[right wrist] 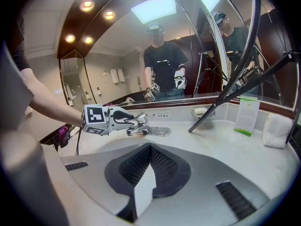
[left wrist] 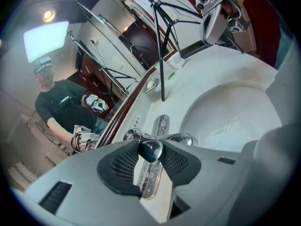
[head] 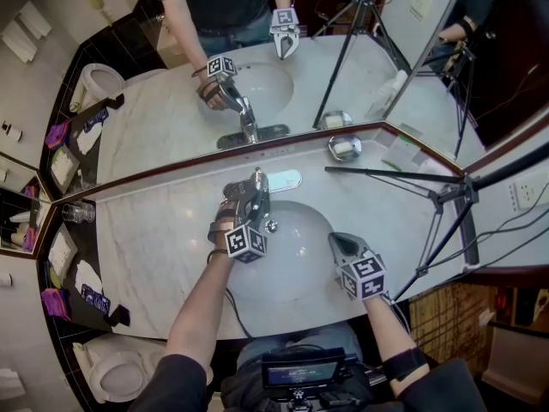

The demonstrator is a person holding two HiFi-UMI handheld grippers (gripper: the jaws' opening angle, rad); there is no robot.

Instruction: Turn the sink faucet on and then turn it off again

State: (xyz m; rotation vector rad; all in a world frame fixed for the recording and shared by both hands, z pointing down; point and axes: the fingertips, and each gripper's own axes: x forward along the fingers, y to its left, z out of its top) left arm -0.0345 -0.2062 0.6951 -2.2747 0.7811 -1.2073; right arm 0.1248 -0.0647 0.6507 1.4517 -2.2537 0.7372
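The faucet point(left wrist: 160, 126) is mirror-bright chromed metal; the countertop point(head: 146, 239) looks like polished pale marble (faintly veined); the basin point(head: 296, 269), centre frame, is glossy white.

Two grippers (left gripper point(head: 256, 185), right gripper point(head: 335, 241)); one faucet point(head: 283, 179); one sink point(head: 296, 275); one soap dish point(head: 345, 148).

Left gripper point(head: 256, 189), right gripper point(head: 336, 241): grey plastic shells, black perforated pads point(right wrist: 134, 166), black-and-white marker cube point(head: 246, 242) on each. Black cable point(head: 233, 312) off left one. Person: dark sleeves point(head: 180, 383), black wristband point(head: 403, 364).
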